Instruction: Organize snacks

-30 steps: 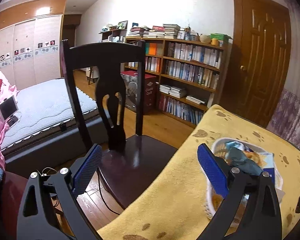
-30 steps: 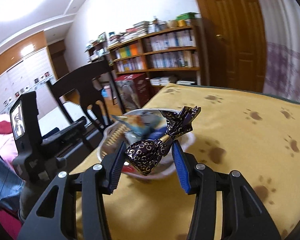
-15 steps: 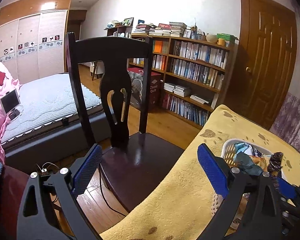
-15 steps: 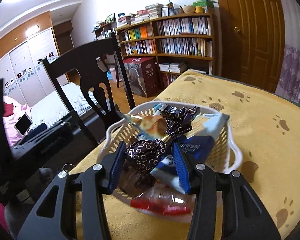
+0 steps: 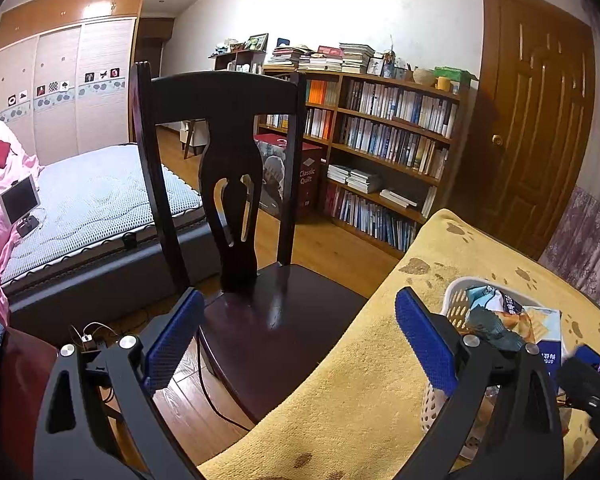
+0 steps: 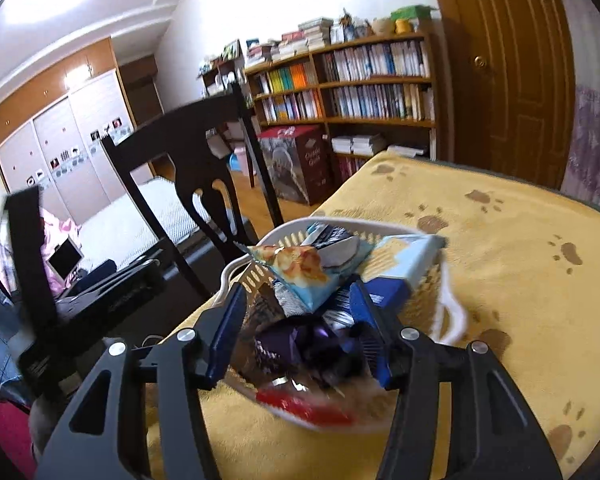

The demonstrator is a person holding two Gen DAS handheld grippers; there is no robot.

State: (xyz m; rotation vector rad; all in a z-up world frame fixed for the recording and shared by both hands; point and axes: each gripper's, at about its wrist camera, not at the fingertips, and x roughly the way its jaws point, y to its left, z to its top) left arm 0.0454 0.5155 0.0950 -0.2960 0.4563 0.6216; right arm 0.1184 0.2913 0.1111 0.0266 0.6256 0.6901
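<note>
A white slotted basket (image 6: 454, 316) stands on the yellow paw-print cloth (image 6: 500, 264), full of snack packets. My right gripper (image 6: 300, 300) hangs just over its near side, open. A dark purple candy (image 6: 300, 344), blurred, lies low between its fingers among the packets; a gap shows beside it. On top lie a light blue chip packet (image 6: 300, 268) and a blue-and-white packet (image 6: 404, 260). My left gripper (image 5: 298, 308) is wide open with nothing in it, over the table's left edge. The basket (image 5: 456, 284) sits just right of its right finger.
A dark wooden chair (image 5: 228, 168) stands against the table's left edge, its seat (image 5: 272, 320) below the left gripper. Behind are a bed (image 5: 92, 200), a bookshelf (image 5: 380, 140) and a brown door (image 5: 540, 120). A red wrapper (image 6: 300, 404) lies at the basket's near rim.
My right gripper carried the purple candy over the basket, lowered, and its fingers spread; the candy has sunk among the packets. The left gripper shifted slightly and stayed open.
</note>
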